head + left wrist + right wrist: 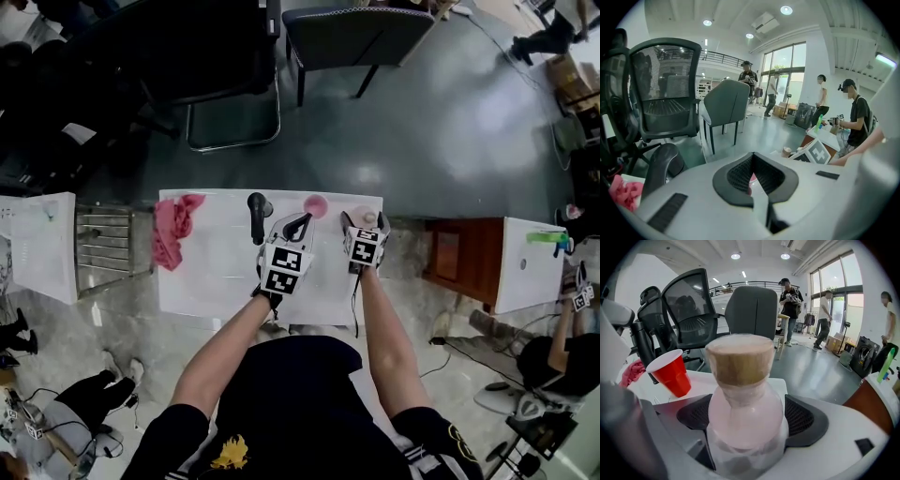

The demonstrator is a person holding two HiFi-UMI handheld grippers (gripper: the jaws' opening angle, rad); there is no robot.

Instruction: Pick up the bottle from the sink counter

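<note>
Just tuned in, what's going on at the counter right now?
A person works two handheld grippers over the white counter. The right gripper has its jaws wide open around the cork-stoppered bottle, which stands on the counter, not yet gripped or lifted. The left gripper, jaws shut and empty, hovers beside it near the red cup.

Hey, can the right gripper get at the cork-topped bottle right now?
Likely yes: the bottle stands between the right gripper's open jaws, and the red cup sits off to one side.
</note>
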